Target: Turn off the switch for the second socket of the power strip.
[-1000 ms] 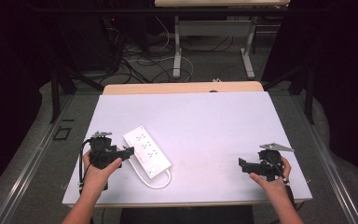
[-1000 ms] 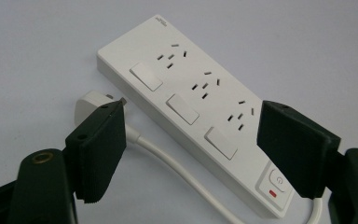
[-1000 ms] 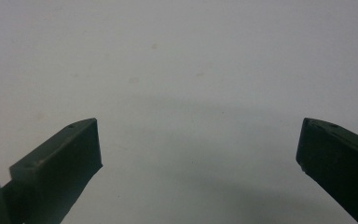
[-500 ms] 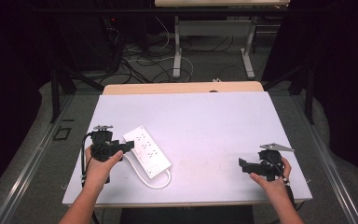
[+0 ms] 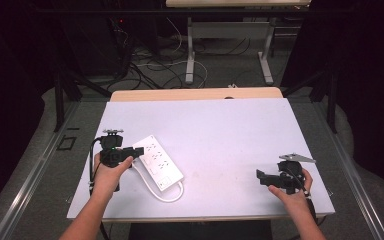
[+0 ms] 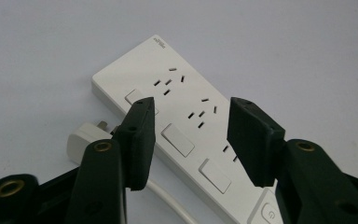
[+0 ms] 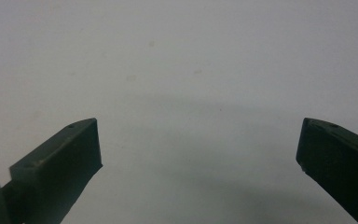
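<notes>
Your right hand-held gripper [image 7: 198,154] looks down on a bare stretch of the pale counter [image 7: 182,60]. Its two black jaws rise from the bottom corners and stand wide apart, with nothing between them. The one at the left shows its flat inner face and two small holes along its top edge; the one at the right is cut off by the picture's edge. A soft shadow lies on the counter between them, and a few faint specks mark the surface farther up.

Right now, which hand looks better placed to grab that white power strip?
Probably the left. The left gripper hovers at the power strip, fingers open around it. The right gripper sits far across the table, facing bare surface.
</notes>
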`<state>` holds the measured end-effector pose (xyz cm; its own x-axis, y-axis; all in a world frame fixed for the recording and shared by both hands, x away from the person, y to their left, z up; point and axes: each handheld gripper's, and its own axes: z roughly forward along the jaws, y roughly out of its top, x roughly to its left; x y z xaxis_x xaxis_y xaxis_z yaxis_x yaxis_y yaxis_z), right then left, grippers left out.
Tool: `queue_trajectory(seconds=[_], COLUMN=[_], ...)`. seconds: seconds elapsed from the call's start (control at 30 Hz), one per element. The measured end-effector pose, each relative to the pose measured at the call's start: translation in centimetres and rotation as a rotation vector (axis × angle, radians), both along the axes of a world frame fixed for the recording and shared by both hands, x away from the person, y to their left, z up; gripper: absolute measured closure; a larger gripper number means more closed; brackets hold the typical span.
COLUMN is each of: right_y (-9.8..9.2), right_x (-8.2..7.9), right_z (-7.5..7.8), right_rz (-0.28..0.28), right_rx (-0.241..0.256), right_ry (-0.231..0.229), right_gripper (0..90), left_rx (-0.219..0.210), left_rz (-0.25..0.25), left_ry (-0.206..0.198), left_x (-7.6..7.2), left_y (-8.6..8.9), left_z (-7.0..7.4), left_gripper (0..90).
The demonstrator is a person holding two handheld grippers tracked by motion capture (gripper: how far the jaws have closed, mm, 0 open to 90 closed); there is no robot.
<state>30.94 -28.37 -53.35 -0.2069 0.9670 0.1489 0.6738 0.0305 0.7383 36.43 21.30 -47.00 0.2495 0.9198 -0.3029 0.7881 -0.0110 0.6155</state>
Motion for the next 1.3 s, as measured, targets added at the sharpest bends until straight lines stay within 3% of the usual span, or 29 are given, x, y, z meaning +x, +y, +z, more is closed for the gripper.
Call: queue_trajectory(seconds=[0.2, 0.33, 0.37, 0.47, 0.57, 0.6, 0.63, 0.7, 0.73, 0.77, 0.9, 1.1, 1.13, 1.17, 1.3], right_y=[0.0, -0.1, -0.1, -0.1, -0.1, -0.1, -0.1, -0.1, -0.1, -0.1, -0.1, -0.2, -0.2, -0.2, -0.2], right_x=[0.0, 0.0, 0.0, 0.1, 0.1, 0.1, 0.1, 0.1, 0.1, 0.1, 0.1, 0.1, 0.1, 0.1, 0.1], right_z=[0.0, -0.1, -0.1, -0.1, -0.1, -0.1, -0.1, -0.1, -0.1, -0.1, -0.1, -0.1, -0.1, -0.1, -0.2], right_rz=[0.001, 0.002, 0.002, 0.002, 0.003, 0.006, 0.006, 0.006, 0.006, 0.006, 0.006, 0.008, 0.008, 0.007, 0.007], right_rx=[0.001, 0.002, 0.002, 0.001, 0.003, 0.003, 0.003, 0.004, 0.004, 0.003, 0.005, 0.004, 0.004, 0.004, 0.003], right_ry=[0.000, 0.001, 0.001, 0.001, 0.001, 0.001, 0.001, 0.001, 0.001, 0.001, 0.001, 0.002, 0.002, 0.003, 0.003], right_gripper=[0.0, 0.0, 0.0, 0.0, 0.0, 0.0, 0.0, 0.0, 0.0, 0.0, 0.0, 0.0, 0.0, 0.0, 0.0], left_rx=[-0.016, -0.021, -0.016, -0.018, -0.018, -0.016, -0.011, -0.005, 0.000, -0.002, 0.010, 0.012, 0.017, 0.015, 0.018], left_rz=[-0.020, -0.033, -0.023, -0.035, -0.040, -0.027, -0.045, -0.032, -0.044, -0.025, -0.033, 0.003, -0.010, 0.004, 0.001], left_ry=[0.028, 0.063, 0.051, 0.079, 0.082, 0.071, 0.090, 0.077, 0.098, 0.080, 0.107, 0.100, 0.120, 0.108, 0.129], left_x=[0.4, 0.7, 0.8, 1.1, 1.3, 1.4, 1.5, 1.6, 1.7, 1.8, 2.1, 2.6, 2.6, 2.7, 2.9], left_y=[0.1, 0.0, -0.2, -0.3, -0.5, -0.7, -0.7, -0.9, -0.9, -1.1, -1.2, -1.5, -1.4, -1.5, -1.3], left_z=[0.0, -0.1, -0.2, -0.3, -0.4, -0.5, -0.4, -0.7, -0.6, -0.9, -1.0, -1.7, -1.6, -1.9, -2.2], left_gripper=[60.8, 60.4, 60.4, 60.4, 60.2, 60.2, 60.2, 59.8, 59.8, 59.9, 60.8, 63.6, 64.0, 64.6, 67.0])
